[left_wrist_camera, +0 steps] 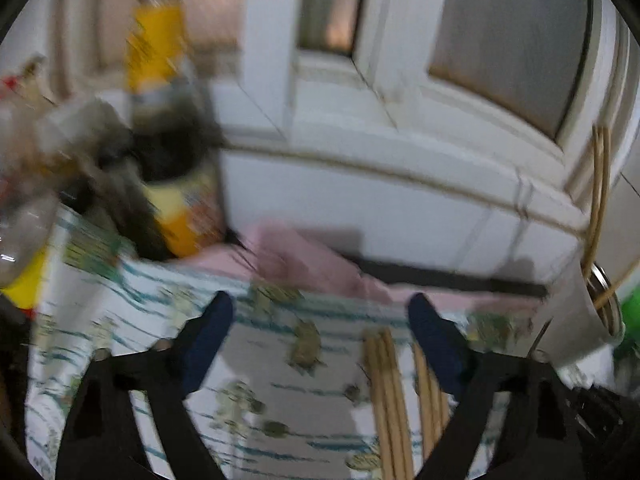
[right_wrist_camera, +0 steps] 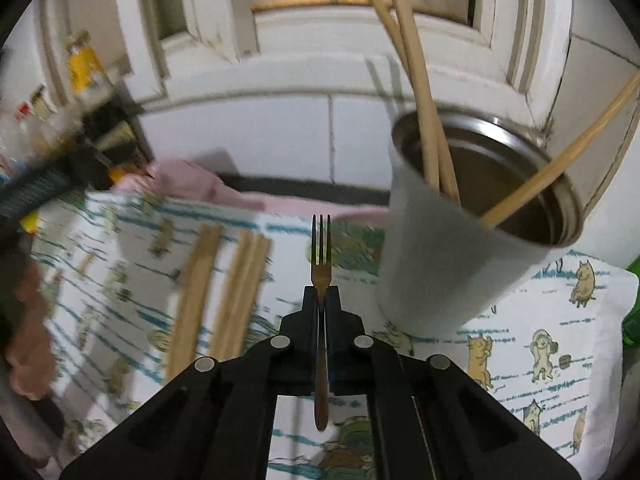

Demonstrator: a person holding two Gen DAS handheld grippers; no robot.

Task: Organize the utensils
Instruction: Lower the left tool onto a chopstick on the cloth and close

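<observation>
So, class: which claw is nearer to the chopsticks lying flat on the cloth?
Left. The left claw hangs open right above the chopsticks, one pad beside them. The right claw, shut on a fork, sits off to their side, closer to the cup.

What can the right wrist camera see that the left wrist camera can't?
Only the right wrist view shows the fork, pinched in the shut right gripper, and the inside of the cup. Only the left wrist view shows the left gripper, open over the cloth with nothing between its fingers. Both show the cup, the chopsticks lying on the cloth, and the yellow bottle.
</observation>
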